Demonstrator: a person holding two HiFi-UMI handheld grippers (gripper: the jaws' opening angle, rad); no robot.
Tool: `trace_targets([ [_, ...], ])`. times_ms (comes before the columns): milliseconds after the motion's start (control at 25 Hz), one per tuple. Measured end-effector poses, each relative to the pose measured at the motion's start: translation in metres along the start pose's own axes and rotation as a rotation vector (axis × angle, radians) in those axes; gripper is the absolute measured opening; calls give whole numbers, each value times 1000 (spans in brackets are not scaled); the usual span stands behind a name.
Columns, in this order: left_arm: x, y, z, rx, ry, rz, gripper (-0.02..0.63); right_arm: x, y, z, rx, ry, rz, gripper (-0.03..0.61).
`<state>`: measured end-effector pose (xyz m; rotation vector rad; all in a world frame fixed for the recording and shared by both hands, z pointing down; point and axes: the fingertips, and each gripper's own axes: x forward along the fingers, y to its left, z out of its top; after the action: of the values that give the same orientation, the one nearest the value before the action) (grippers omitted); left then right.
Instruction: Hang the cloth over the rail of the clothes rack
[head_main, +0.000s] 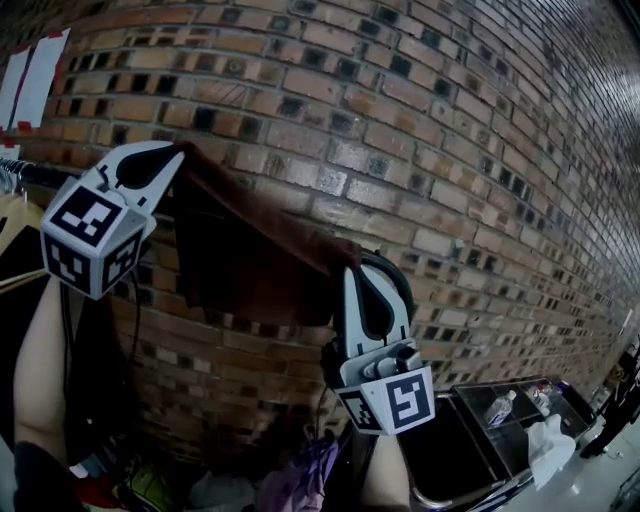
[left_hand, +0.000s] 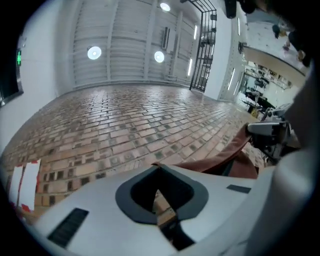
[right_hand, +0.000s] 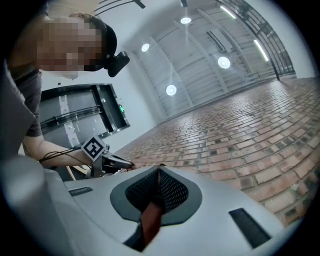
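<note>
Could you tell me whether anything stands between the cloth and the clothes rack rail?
Nothing visible does. The cloth, stretched between the left gripper and right gripper, is beside the rail, where a wooden hanger hangs.

Brick wall (head_main: 400, 120), round ceiling lights (left_hand: 94, 52)

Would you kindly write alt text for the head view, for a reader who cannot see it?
The left hand-held gripper and right hand-held gripper hold a brown cloth stretched between them before a brick wall.
</note>
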<state>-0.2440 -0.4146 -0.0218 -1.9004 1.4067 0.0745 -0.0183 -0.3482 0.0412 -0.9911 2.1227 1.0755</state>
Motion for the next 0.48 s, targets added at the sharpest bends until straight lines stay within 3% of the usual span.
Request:
trace_targets([
  [280, -10, -19, 1, -89, -83, -102, 23, 1, 10, -1, 8, 20, 6, 23],
  [480, -25, -20, 0, -113, -123, -39, 23, -12, -14, 2, -71, 25, -115, 23],
])
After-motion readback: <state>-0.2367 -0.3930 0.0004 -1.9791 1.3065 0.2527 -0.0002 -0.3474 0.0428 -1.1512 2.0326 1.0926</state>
